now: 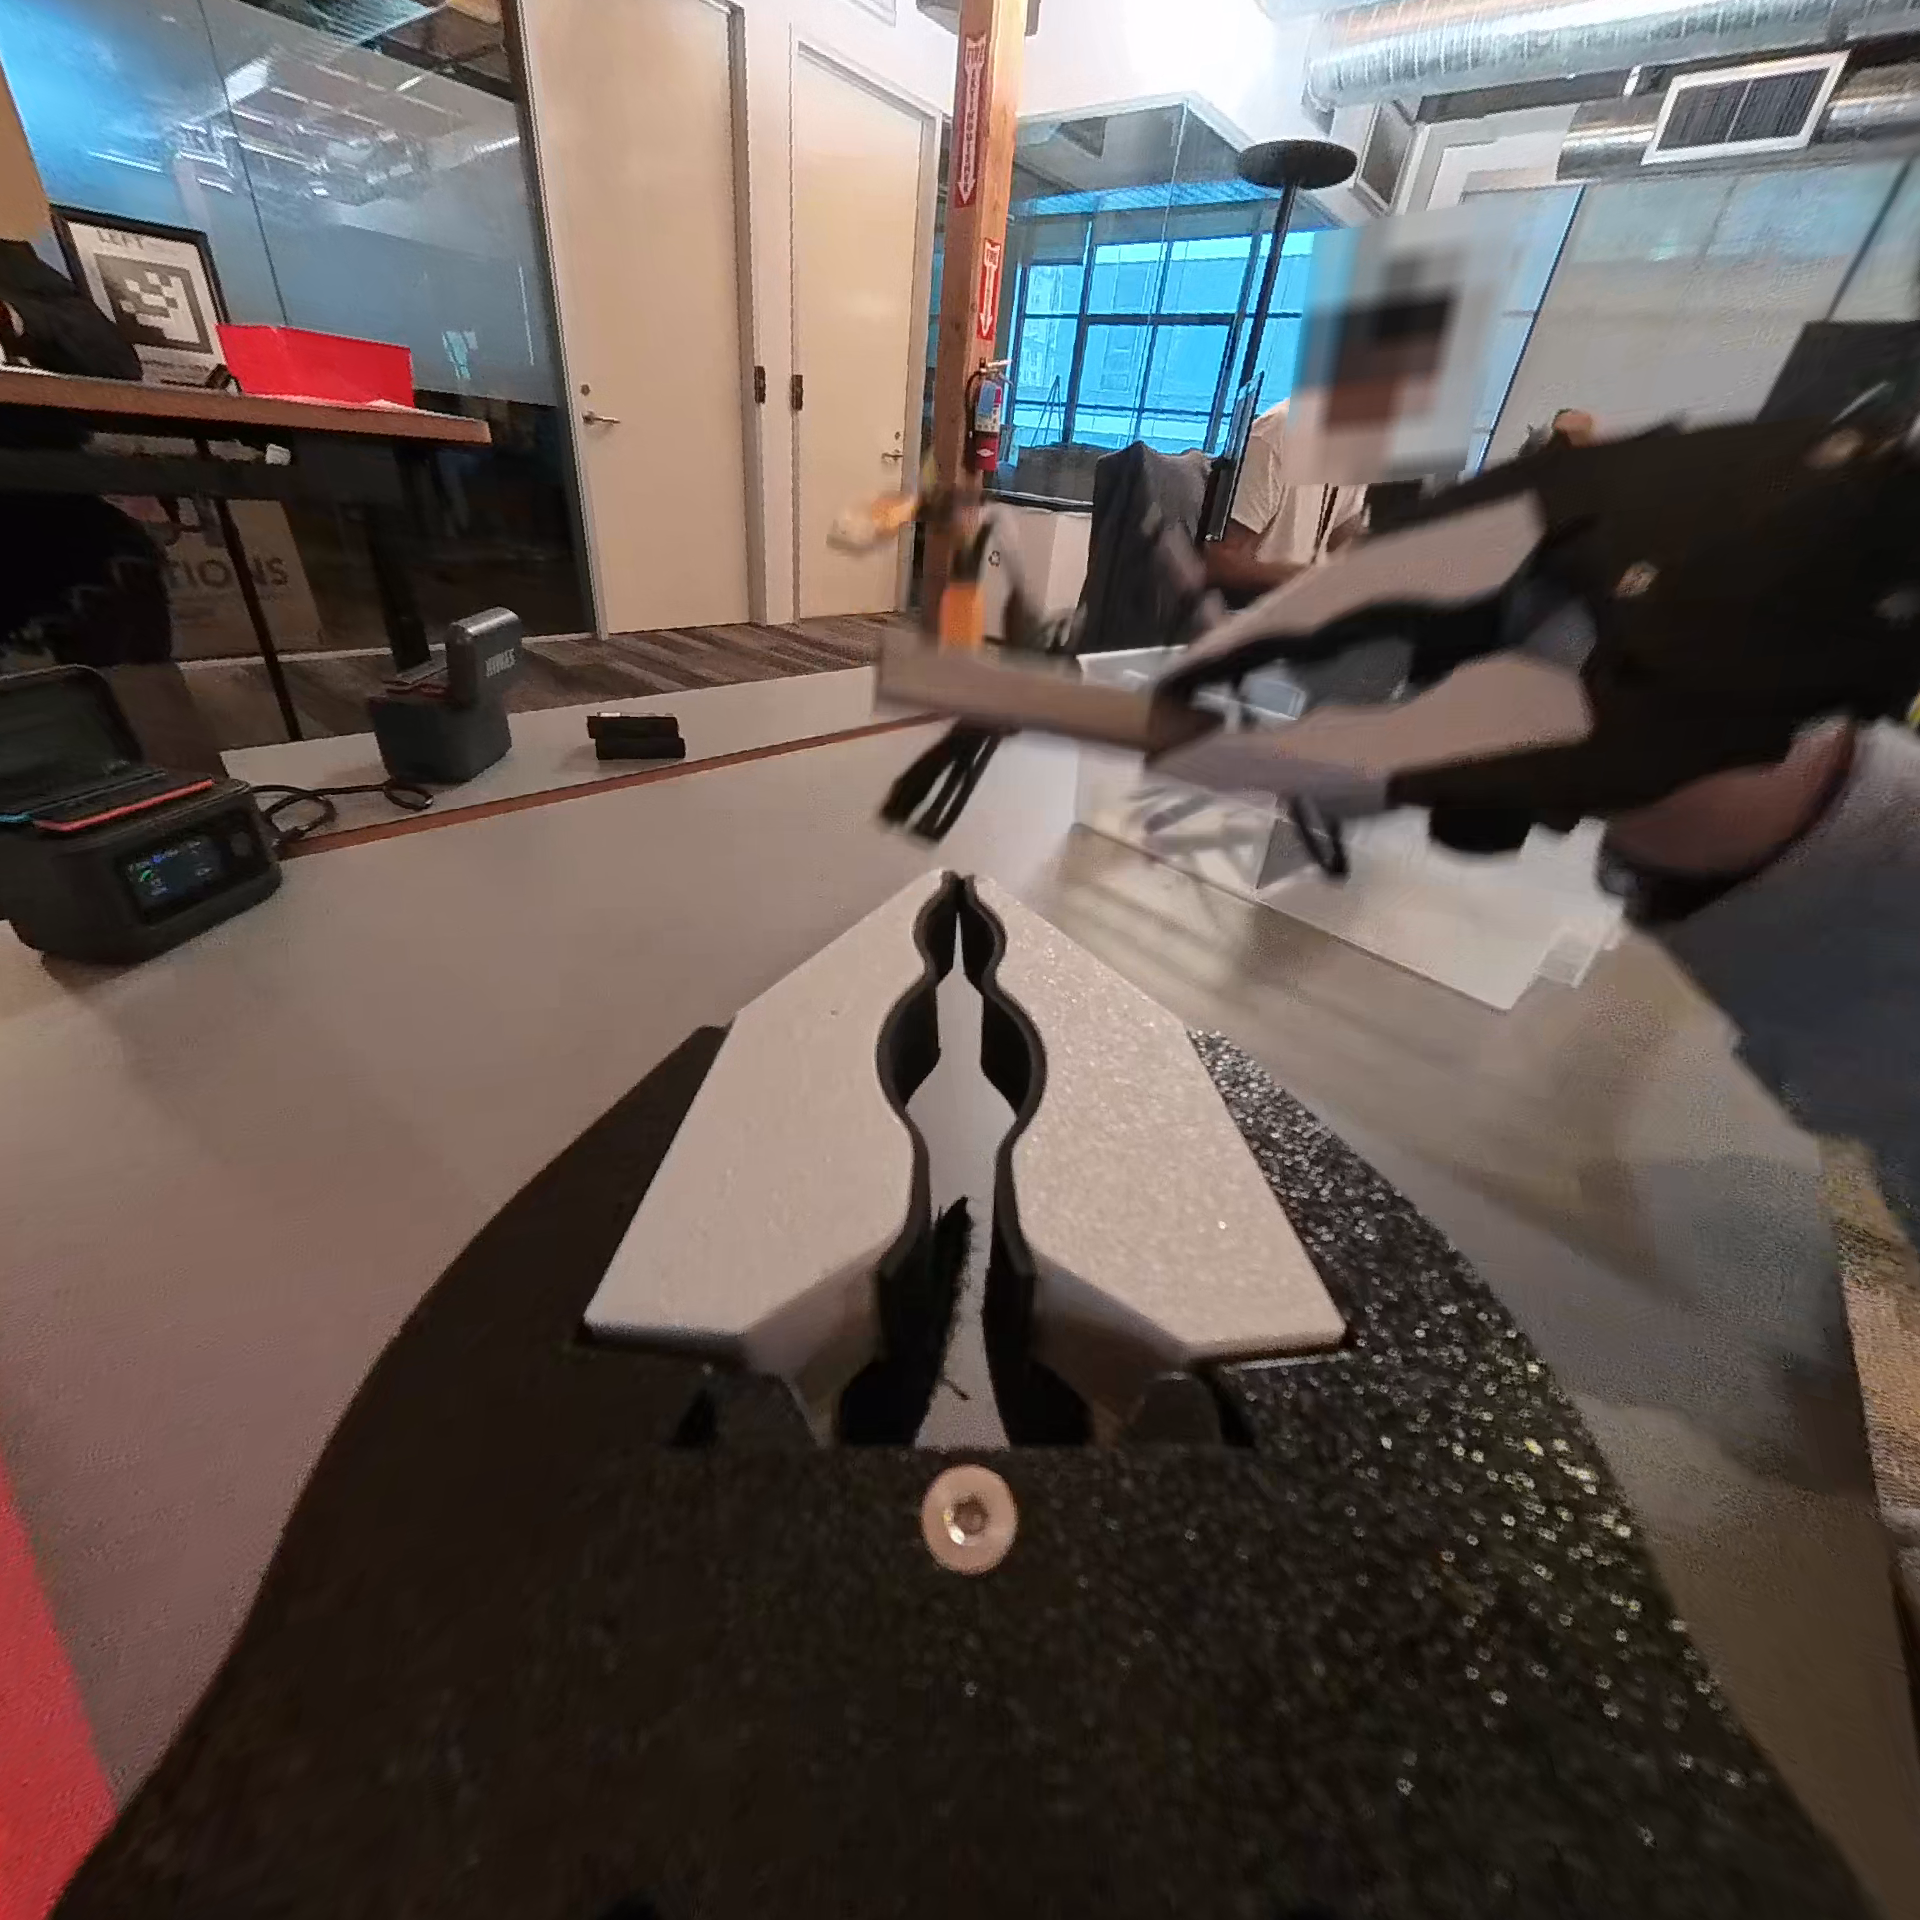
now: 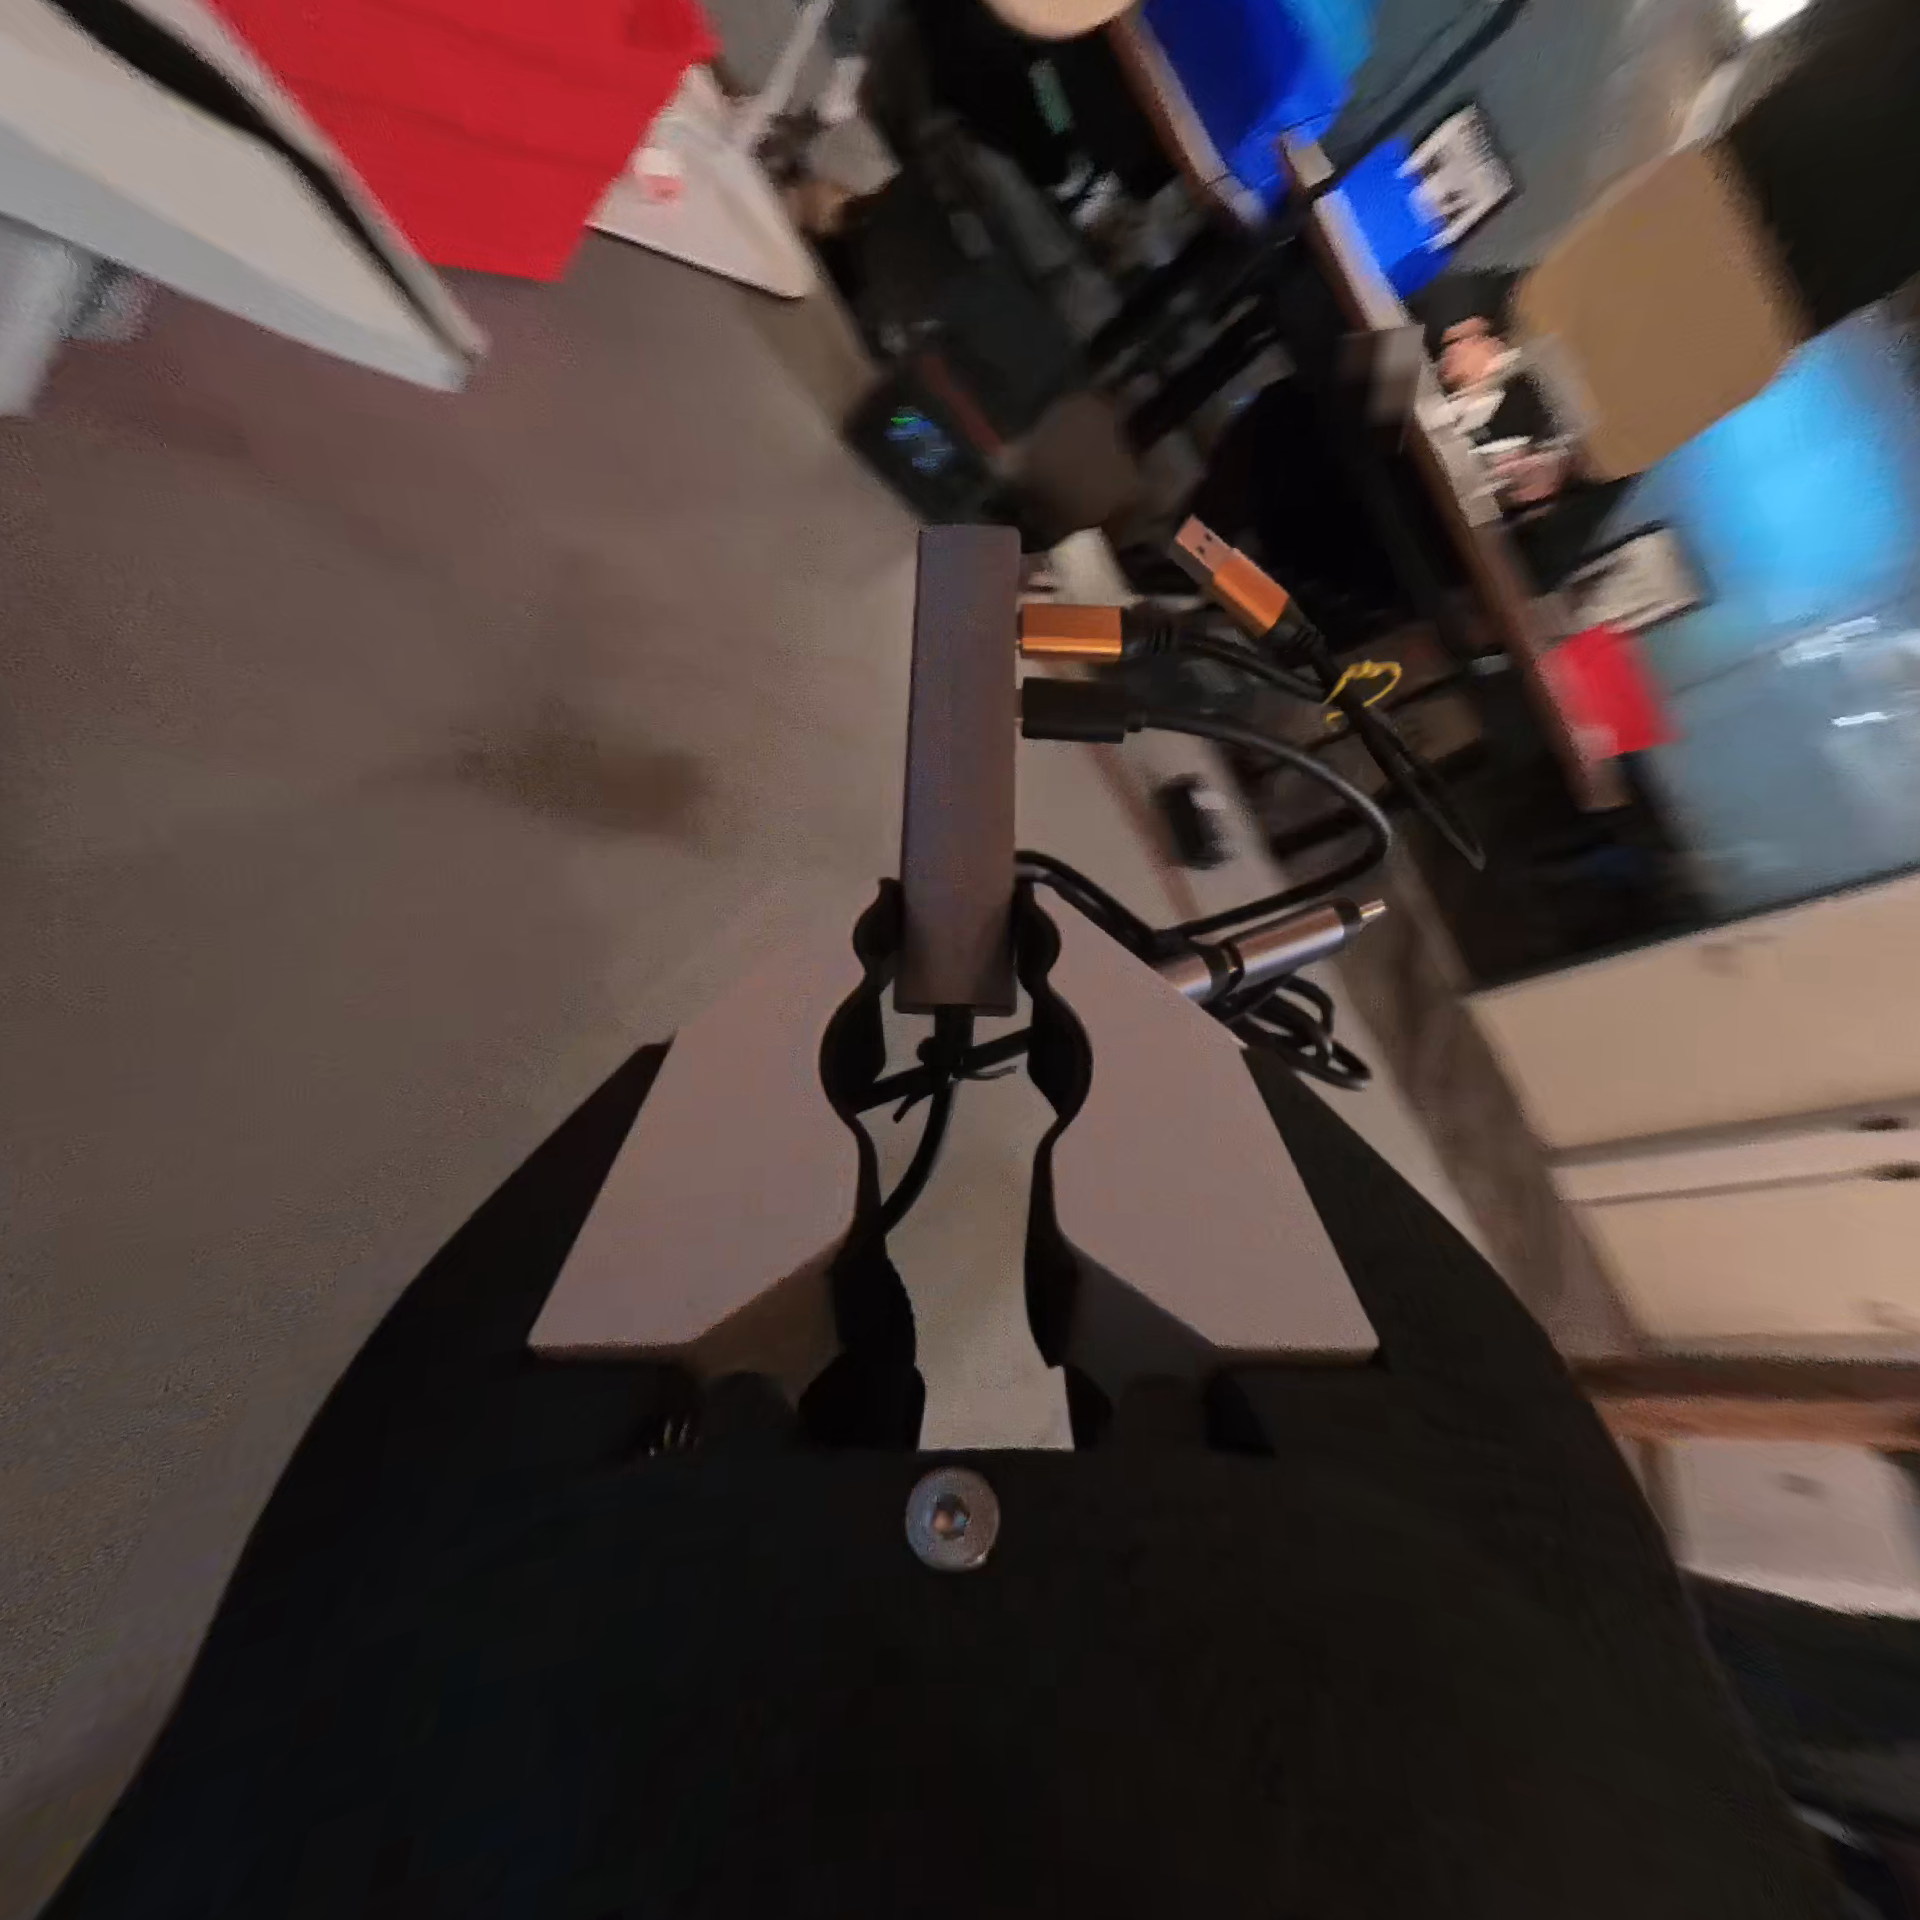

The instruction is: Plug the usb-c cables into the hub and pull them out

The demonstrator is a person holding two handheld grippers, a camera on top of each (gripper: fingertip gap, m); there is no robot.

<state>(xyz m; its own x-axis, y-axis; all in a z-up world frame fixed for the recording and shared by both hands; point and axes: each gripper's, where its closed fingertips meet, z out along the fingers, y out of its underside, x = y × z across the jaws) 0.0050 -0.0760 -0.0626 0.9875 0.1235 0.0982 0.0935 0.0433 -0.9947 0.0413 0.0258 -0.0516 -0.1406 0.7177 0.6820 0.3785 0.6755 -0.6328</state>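
My right gripper [image 2: 956,935] is shut on the near end of a slim grey hub [image 2: 958,758] and holds it in the air above the table. An orange plug [image 2: 1070,632] and a black plug [image 2: 1075,710] sit in the hub's right side. A second orange plug [image 2: 1236,582] and a silver plug [image 2: 1278,940] hang loose on black cables. In the left wrist view the right gripper [image 1: 1174,717] shows at the upper right holding the hub [image 1: 1018,691]. My left gripper [image 1: 961,883] is shut and empty, low over the grey table.
A black device with a small screen [image 1: 135,852] stands at the table's left. A grey charger block [image 1: 447,707] and a small black item [image 1: 634,736] lie behind. A clear plastic box [image 1: 1351,862] stands under the right gripper. A person sits far back. About 12 cm separates my left fingertips from my right.
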